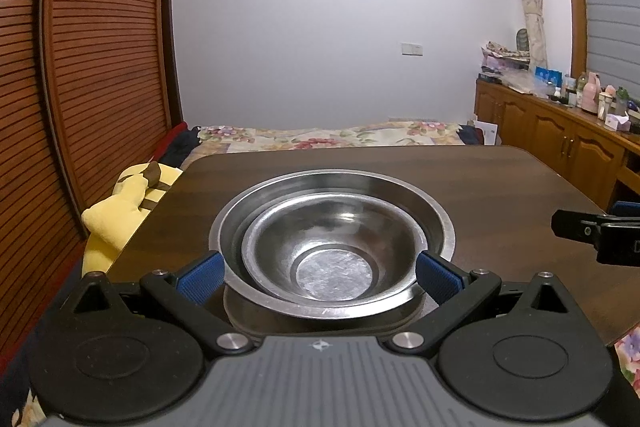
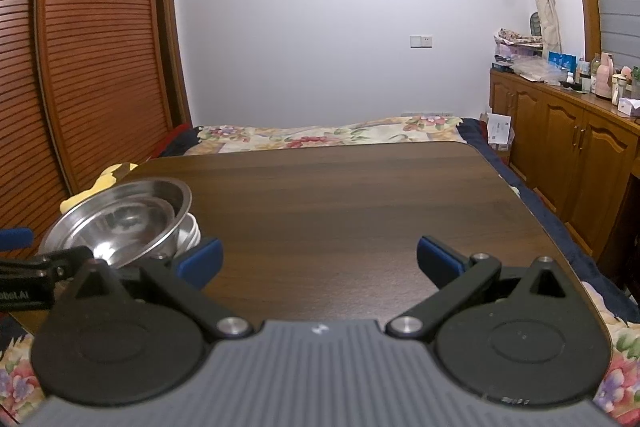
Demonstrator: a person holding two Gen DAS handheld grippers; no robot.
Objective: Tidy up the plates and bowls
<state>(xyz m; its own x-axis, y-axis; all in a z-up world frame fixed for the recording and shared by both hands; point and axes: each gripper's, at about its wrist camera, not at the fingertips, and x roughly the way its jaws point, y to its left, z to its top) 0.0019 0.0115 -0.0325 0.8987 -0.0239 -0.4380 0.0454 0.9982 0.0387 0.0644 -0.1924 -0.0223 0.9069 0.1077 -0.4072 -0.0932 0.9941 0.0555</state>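
Small steel bowl (image 1: 334, 251) sat nested in large steel bowl (image 1: 332, 211) over white plates (image 2: 191, 233) | left gripper (image 1: 320, 273) gaped around stack, gripping nothing | right gripper (image 2: 319, 261) wide, empty | stacking looked done

A black two-finger right gripper (image 2: 319, 260) with blue pads, jaws spread wide, hovers over a dark wood-grain table (image 2: 360, 203). At the table's left edge, a small steel bowl (image 2: 120, 227) nests inside a larger steel bowl (image 2: 168, 227), stacked on white plates (image 2: 191, 233), beside the left gripper's black finger (image 2: 60, 261)

2 steel bowls (image 1: 332, 247), 1 table (image 1: 500, 179)
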